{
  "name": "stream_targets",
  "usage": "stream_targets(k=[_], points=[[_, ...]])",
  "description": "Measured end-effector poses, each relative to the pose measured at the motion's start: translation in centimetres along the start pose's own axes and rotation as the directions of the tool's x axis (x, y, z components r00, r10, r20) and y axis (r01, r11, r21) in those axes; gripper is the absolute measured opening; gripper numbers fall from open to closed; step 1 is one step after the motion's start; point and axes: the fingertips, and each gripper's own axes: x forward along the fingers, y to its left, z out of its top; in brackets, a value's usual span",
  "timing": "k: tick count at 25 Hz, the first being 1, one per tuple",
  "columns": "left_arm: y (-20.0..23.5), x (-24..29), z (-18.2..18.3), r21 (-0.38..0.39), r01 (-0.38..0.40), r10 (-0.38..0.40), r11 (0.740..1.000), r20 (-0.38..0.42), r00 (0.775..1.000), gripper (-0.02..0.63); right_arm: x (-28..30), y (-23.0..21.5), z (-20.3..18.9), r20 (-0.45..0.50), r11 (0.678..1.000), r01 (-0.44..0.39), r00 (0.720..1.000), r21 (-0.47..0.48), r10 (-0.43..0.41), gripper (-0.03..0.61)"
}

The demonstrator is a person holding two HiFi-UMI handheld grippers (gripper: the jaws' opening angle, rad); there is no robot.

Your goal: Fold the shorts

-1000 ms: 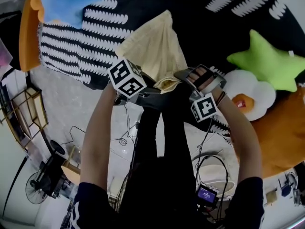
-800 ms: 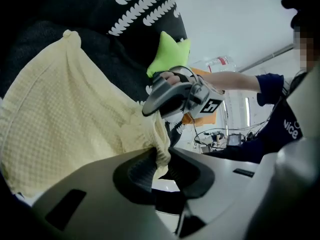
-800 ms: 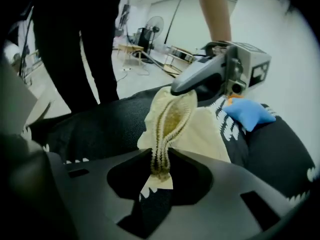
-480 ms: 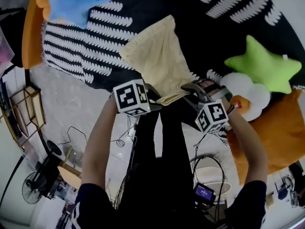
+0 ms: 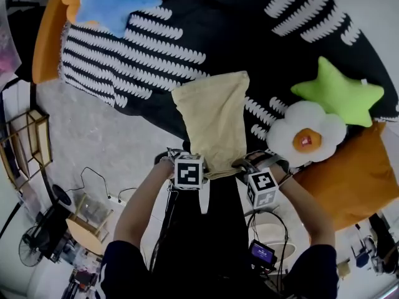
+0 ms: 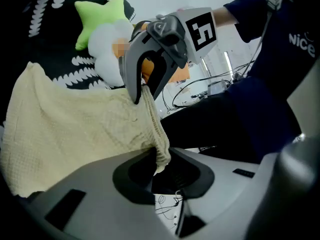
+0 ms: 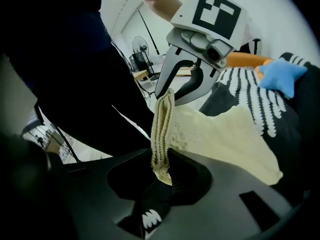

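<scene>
At lower centre, the left gripper (image 6: 160, 165) and right gripper (image 7: 162, 170) each clamp one end of the waistband (image 7: 162, 126) of the cream shorts (image 5: 215, 117). The right's jaws have just been closing on it. Gripped this way the band is pulled taut, probably to lay the shorts flat for folding. The legs trail up-frame across a striped blanket (image 5: 156, 48). Further off, at right, lie a green star (image 5: 336, 95) and a flower cushion (image 5: 305, 132). At left is grey floor (image 5: 100, 136) with cables.
</scene>
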Motion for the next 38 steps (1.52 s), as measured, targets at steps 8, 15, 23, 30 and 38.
stream_targets(k=[8,15,23,30,38], points=[[-0.2,2.4,-3.7,-0.18,0.097,-0.074,0.979,0.127,0.989,0.071,3.0,3.4,1.6,0.063,0.961,-0.197,0.98,0.193,0.188,0.095],[3.9,-4.8,-3.1,-0.306,0.095,0.024,0.947,0.362,0.932,0.077,-1.0,-4.4,2.5,0.143,0.938,-0.19,0.978,0.289,0.154,0.097],[14.4,-14.5,-3.8,-0.506,0.041,0.263,0.862,0.515,0.816,0.083,-2.7,-18.9,1.1,0.209,0.847,-0.184,0.974,0.499,0.088,0.098],[21.8,-16.0,-7.1,-0.678,-0.058,0.45,0.732,0.418,0.789,0.086,0.8,-26.6,-1.0,0.192,0.715,-0.152,0.981,0.683,0.025,0.103],[25.4,-19.4,-10.2,-0.88,-0.373,0.859,0.294,0.072,0.506,0.087,-0.2,-27.8,-4.9,0.059,0.688,0.018,0.994,0.726,-0.089,0.107]])
